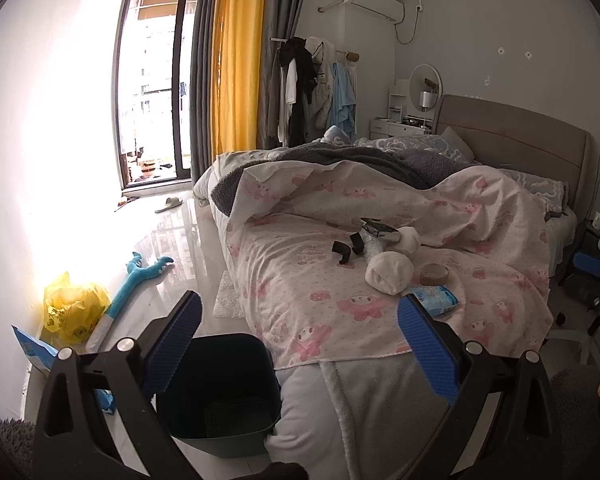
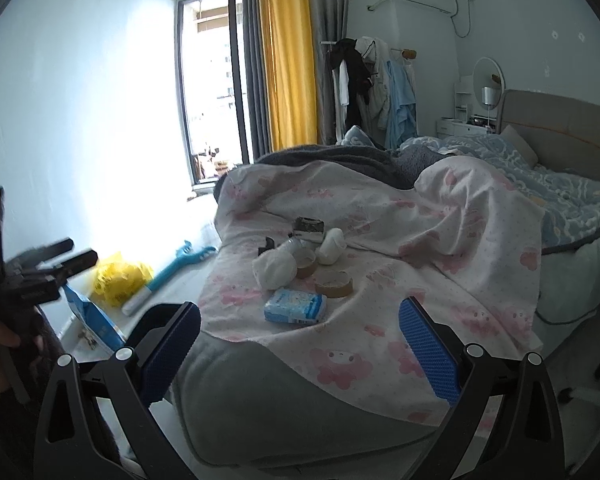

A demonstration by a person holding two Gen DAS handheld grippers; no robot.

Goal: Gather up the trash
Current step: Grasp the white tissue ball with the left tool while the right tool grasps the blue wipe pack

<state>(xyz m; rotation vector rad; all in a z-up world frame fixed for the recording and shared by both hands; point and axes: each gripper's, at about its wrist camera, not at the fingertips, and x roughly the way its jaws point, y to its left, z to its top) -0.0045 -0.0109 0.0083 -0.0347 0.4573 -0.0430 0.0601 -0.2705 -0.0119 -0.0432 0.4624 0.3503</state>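
Trash lies in a cluster on the pink-print bedspread (image 1: 300, 280): a crumpled white wad (image 1: 388, 272) (image 2: 274, 268), a blue tissue pack (image 1: 438, 298) (image 2: 296, 306), brown tape rolls (image 1: 434, 274) (image 2: 334, 283), a second white wad (image 2: 331, 246), a small box (image 2: 309, 230) and black bits (image 1: 344, 252). A dark bin (image 1: 220, 392) stands on the floor at the bed's foot. My left gripper (image 1: 300, 340) is open and empty above the bin and bed corner. My right gripper (image 2: 300, 344) is open and empty just short of the tissue pack.
A yellow plastic bag (image 1: 74, 312) (image 2: 118, 276), a blue plush toy (image 1: 140, 280) and a blue packet (image 2: 94, 320) lie on the floor by the left wall. The left gripper shows at the left edge of the right wrist view (image 2: 40, 272). Bubble wrap (image 1: 230, 300) lies beside the bed.
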